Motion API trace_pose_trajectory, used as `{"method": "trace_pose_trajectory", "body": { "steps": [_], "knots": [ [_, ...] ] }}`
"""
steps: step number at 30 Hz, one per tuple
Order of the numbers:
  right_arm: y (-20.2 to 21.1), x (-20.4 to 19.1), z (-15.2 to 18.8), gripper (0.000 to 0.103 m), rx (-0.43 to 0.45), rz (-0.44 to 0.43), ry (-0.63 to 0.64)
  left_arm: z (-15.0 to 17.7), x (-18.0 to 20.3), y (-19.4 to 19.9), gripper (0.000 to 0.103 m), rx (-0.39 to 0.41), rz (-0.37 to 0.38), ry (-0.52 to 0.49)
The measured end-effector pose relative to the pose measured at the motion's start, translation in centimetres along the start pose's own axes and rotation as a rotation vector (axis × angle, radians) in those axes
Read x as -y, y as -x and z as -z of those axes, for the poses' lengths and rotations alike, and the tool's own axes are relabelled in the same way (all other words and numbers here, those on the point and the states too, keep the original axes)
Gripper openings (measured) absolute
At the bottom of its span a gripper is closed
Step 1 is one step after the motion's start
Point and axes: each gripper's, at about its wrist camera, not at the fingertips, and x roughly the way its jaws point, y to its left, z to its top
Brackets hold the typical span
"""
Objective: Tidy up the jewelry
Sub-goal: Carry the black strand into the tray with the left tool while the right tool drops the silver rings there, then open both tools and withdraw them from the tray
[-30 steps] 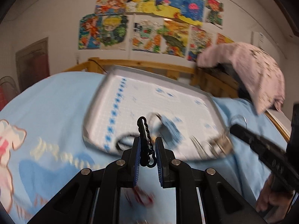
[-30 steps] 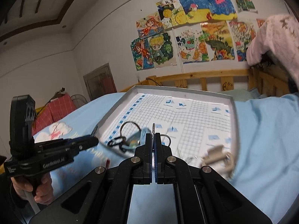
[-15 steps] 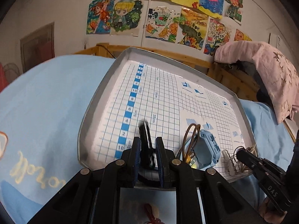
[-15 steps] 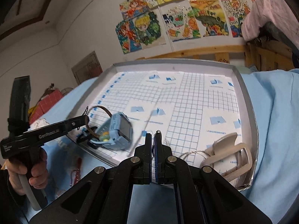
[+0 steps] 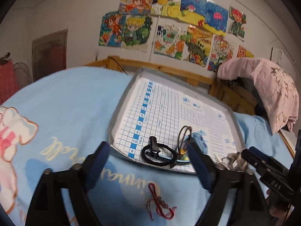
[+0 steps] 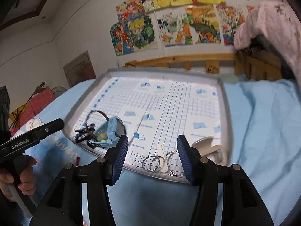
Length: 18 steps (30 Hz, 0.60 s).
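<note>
Your left gripper (image 5: 148, 166) has just opened wide, holding nothing; your right gripper (image 6: 152, 156) has just parted about halfway, also empty. The red string bracelet (image 5: 160, 203) lies on the blue blanket (image 5: 65, 109) outside the tray (image 5: 122, 111), below and between your left fingers, running near-to-far. Left hand's nearer.

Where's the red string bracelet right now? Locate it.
The red string bracelet lies on the blue bedsheet, outside the tray, just off its near edge. In the left wrist view it sits low, below the black hair tie.
</note>
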Motion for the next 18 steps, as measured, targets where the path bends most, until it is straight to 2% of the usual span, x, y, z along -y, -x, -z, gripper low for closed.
{"method": "trace_pose_trajectory", "body": {
  "steps": [1,3,8,10,18],
  "knots": [
    [1.1,-0.2,-0.2,0.049,0.021,0.003,0.008,0.0,-0.1,0.8,0.097,0.017,-0.003,0.001],
    [3.0,-0.4,-0.6,0.061,0.062,0.000,0.023,0.0,0.0,3.2,0.103,0.066,-0.007,0.000],
    [9.9,-1.6,-1.0,0.099,0.221,0.001,0.033,0.5,0.5,9.1,0.103,0.154,-0.008,-0.013],
    [12.6,-2.0,-0.5,0.101,0.272,0.001,0.015,0.8,0.8,11.1,0.103,0.183,-0.008,-0.027],
    [21.6,-3.8,2.7,0.101,0.446,0.028,0.019,3.6,1.2,19.2,0.103,0.257,-0.006,-0.059]
  ]
}}
